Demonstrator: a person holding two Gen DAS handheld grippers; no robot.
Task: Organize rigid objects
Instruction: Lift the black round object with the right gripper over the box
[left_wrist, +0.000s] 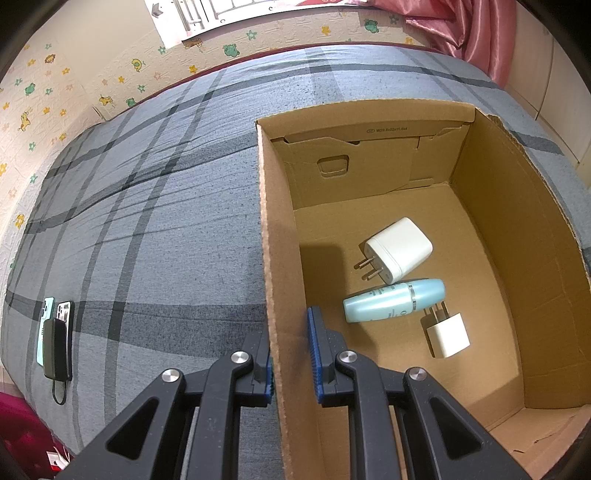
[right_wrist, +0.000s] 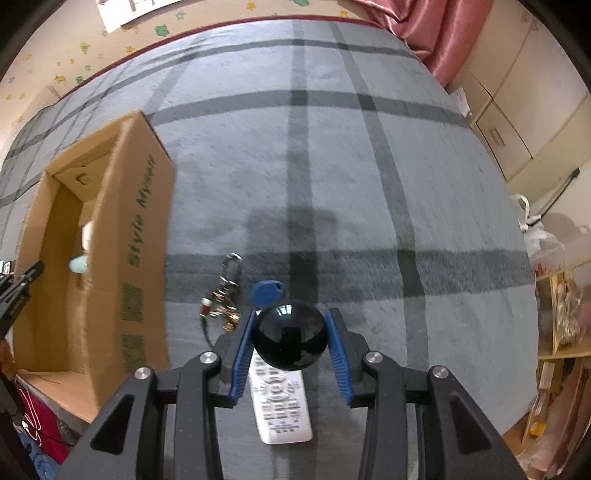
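An open cardboard box (left_wrist: 498, 240) stands on the grey plaid bed. On its floor lie a large white charger (left_wrist: 400, 249), a teal bottle (left_wrist: 393, 300) and a small white charger (left_wrist: 447, 334). My left gripper (left_wrist: 290, 332) is shut on the box's left wall, one blue pad inside and one outside. In the right wrist view my right gripper (right_wrist: 291, 313) is shut on a glossy black ball (right_wrist: 289, 334), held above the bed to the right of the box (right_wrist: 144, 229). Below the ball lie a white remote (right_wrist: 280, 402), a blue tag (right_wrist: 266, 291) and a bunch of keys (right_wrist: 223, 295).
Two phones and a black power bank (left_wrist: 55, 339) lie at the bed's left edge. A pink curtain (right_wrist: 439, 40) and cream cabinets (right_wrist: 517, 110) stand beyond the far right corner. A shelf with bags (right_wrist: 554, 302) is at the right.
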